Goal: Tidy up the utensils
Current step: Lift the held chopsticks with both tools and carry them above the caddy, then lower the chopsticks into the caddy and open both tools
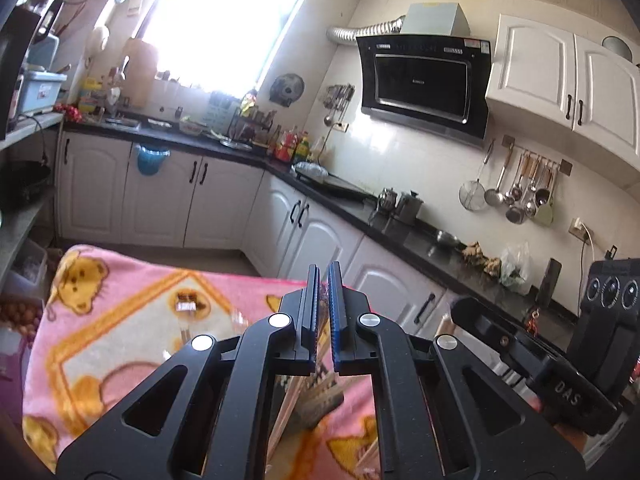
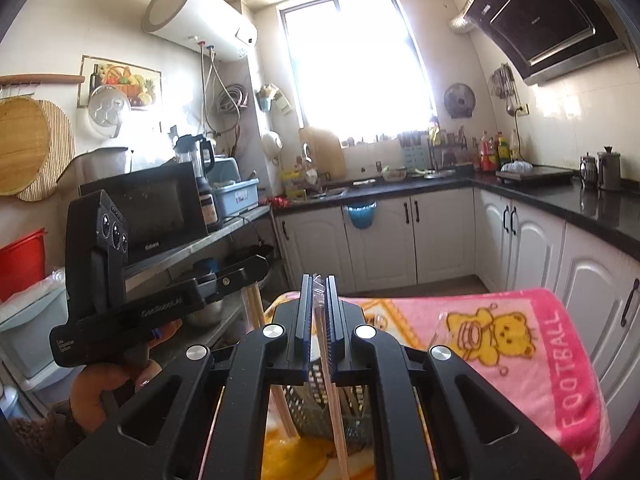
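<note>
My left gripper [image 1: 323,276] is shut on a clear plastic wrapper [image 1: 325,300] of chopsticks, whose wooden ends [image 1: 288,412] hang below it over the pink bear blanket [image 1: 120,320]. My right gripper [image 2: 319,288] is shut on the same kind of clear wrapper with a pale chopstick [image 2: 332,400] running down between its fingers. Below it stands a perforated metal utensil holder [image 2: 312,412] with more chopsticks inside. The right gripper's body shows in the left wrist view [image 1: 560,380], and the left gripper's body shows in the right wrist view [image 2: 160,304].
The pink blanket [image 2: 520,360] covers a table. A black L-shaped counter [image 1: 400,232] with white cabinets runs behind, with ladles on a wall rail [image 1: 520,192]. A shelf with a microwave [image 2: 148,208] stands at the left. A clear wrapper [image 2: 444,324] lies on the blanket.
</note>
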Demonstrator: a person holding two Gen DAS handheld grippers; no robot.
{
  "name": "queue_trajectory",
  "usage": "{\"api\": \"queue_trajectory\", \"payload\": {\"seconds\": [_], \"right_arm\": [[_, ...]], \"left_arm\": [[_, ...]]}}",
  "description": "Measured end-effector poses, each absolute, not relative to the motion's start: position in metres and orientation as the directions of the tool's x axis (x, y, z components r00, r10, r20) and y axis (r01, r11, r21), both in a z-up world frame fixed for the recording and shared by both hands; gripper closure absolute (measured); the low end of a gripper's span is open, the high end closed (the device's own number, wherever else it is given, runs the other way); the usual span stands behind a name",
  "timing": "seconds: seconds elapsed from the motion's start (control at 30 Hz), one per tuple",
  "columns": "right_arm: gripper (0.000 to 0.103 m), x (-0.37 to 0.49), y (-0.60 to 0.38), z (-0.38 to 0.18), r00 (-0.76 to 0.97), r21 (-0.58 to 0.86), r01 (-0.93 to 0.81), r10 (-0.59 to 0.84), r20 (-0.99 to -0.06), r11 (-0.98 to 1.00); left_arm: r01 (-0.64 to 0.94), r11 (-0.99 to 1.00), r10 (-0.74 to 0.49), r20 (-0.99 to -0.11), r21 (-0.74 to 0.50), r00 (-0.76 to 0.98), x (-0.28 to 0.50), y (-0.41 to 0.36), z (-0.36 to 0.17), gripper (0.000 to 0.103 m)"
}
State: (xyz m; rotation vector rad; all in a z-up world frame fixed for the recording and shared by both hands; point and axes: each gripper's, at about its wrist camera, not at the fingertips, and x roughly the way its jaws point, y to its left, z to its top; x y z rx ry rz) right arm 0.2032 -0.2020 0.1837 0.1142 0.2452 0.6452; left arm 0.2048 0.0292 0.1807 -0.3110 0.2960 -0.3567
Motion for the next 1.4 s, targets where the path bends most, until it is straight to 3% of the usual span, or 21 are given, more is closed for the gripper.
{"api": "queue_trajectory", "payload": {"seconds": [0.47, 1.4], "right_arm": [[0.097, 0.251, -0.186, 0.201, 0.789, 0.179, -0.560, 0.587, -0.182, 0.809], [0.097, 0.298, -0.165, 0.143, 0.796, 0.177, -0.534, 0.562, -0.226, 0.827]], "left_arm": [[0.223, 0.929, -0.286, -0.193, -0.295, 0.939, 0.243, 0.035, 0.203, 0.101], [0.195, 0.940, -0.264, -0.234, -0.281, 0.936, 0.276, 0.030, 0.135, 0.101]]}}
